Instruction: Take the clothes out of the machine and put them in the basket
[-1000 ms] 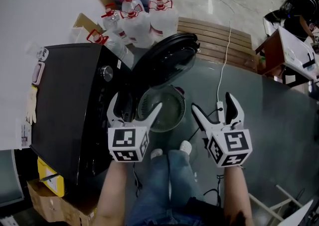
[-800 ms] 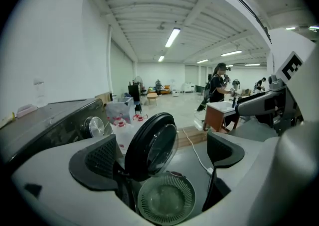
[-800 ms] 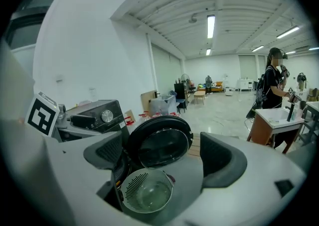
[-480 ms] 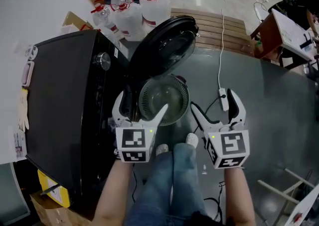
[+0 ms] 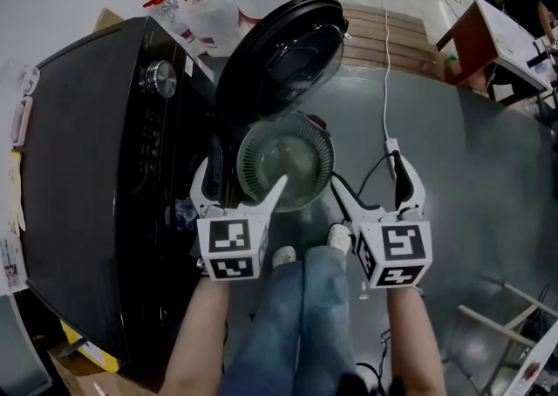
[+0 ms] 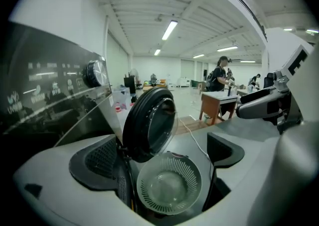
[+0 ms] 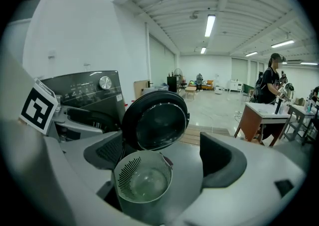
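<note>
Left gripper (image 5: 242, 178): jaws spread wide, gripping nothing. In the left gripper view the round slotted basket (image 6: 169, 184) shows between them, untouched. Right gripper (image 5: 368, 174): jaws also wide apart, holding and touching nothing. Basket sits on the grey floor just under the open round door (image 5: 283, 54) of the black washing machine (image 5: 78, 167), its bottom bare. Drum opening too dark to make out clothes.

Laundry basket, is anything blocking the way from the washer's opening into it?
Nothing visible does. The door is swung open beyond the laundry basket, whose mouth sits uncovered right beside the washer.
</note>
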Action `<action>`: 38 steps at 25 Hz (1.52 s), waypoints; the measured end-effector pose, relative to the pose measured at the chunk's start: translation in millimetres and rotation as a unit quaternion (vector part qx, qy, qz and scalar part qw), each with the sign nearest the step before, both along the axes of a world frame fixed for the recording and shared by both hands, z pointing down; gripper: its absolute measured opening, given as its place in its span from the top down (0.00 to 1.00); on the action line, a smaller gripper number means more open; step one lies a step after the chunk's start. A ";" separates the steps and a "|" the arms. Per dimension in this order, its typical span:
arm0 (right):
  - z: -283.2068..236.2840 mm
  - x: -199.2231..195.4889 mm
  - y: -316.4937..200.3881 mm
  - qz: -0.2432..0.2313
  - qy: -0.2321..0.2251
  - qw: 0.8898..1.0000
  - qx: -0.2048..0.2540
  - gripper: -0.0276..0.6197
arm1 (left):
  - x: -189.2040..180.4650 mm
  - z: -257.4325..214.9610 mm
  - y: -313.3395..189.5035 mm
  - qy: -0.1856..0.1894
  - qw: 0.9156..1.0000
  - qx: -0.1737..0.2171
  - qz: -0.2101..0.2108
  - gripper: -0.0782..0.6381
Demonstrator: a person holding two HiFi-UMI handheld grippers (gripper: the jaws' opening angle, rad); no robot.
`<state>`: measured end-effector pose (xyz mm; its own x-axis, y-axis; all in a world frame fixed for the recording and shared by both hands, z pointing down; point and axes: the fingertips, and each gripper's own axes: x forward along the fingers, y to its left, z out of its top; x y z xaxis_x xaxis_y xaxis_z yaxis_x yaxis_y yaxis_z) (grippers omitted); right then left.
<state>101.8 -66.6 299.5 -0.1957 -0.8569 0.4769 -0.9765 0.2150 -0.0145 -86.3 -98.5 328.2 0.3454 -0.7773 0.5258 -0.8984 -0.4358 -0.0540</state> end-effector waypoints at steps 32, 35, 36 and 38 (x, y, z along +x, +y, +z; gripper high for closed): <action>259.2 -69.0 -34.9 -0.063 -0.007 0.988 -0.144 0.24 | -153.9 242.6 -46.1 -0.145 0.967 -0.095 -0.188 0.10; 266.5 -75.7 -33.1 -0.071 -0.009 0.986 -0.150 0.24 | -171.6 258.2 -43.9 -0.140 0.959 -0.108 -0.223 0.10; 269.4 -78.2 -33.0 -0.075 -0.006 0.986 -0.152 0.24 | -176.9 262.6 -43.0 -0.148 0.956 -0.112 -0.228 0.12; 276.7 -82.6 -34.3 -0.082 0.011 0.984 -0.157 0.24 | -185.6 269.4 -42.4 -0.175 0.951 -0.117 -0.226 0.20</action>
<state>19.2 -100.9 576.2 -0.3057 -0.6245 0.7187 -0.9300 0.3576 -0.0849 -271.9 -140.9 597.6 -0.2237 -0.6530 0.7236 -0.9419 -0.0460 -0.3327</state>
